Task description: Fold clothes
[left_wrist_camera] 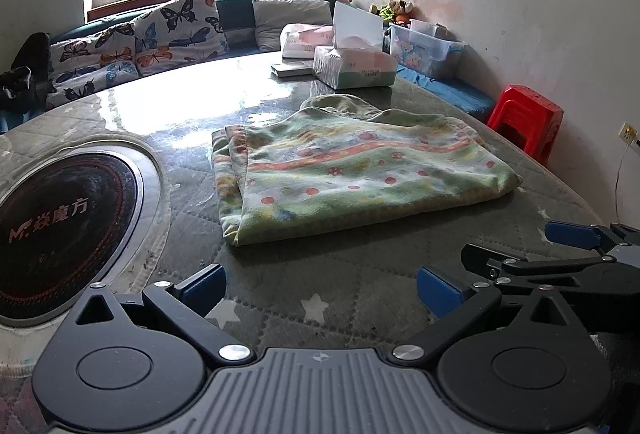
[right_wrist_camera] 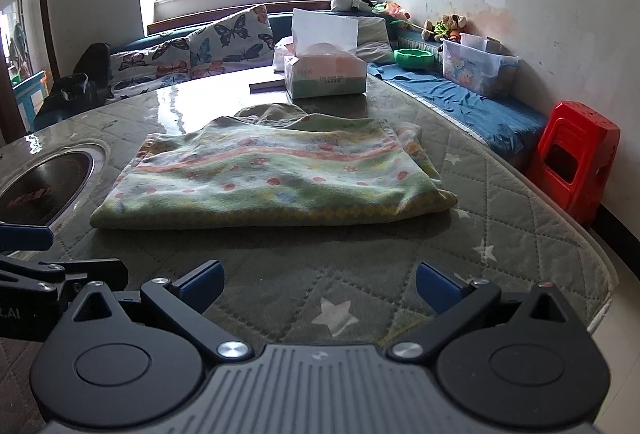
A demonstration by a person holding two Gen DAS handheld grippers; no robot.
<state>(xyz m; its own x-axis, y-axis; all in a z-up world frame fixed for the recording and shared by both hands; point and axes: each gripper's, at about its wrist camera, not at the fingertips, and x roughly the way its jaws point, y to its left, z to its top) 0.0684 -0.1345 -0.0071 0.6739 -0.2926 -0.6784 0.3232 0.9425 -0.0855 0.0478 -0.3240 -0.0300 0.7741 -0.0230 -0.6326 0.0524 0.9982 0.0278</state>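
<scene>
Folded green fleece garment with pink flowers is seen lying flat on the grey quilted star-print table cover, beyond the empty, spread left gripper and right gripper, while a green bowl is shown only by the right view.

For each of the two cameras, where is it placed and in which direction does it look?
Left wrist: sits on the left gripper, low over the table, facing the folded cloth and window; its open fingers show, with the right gripper at right.
Right wrist: sits on the right gripper, same direction; its open fingers show, the left gripper at left.
Shared: cloth, tissue box, red stool.
</scene>
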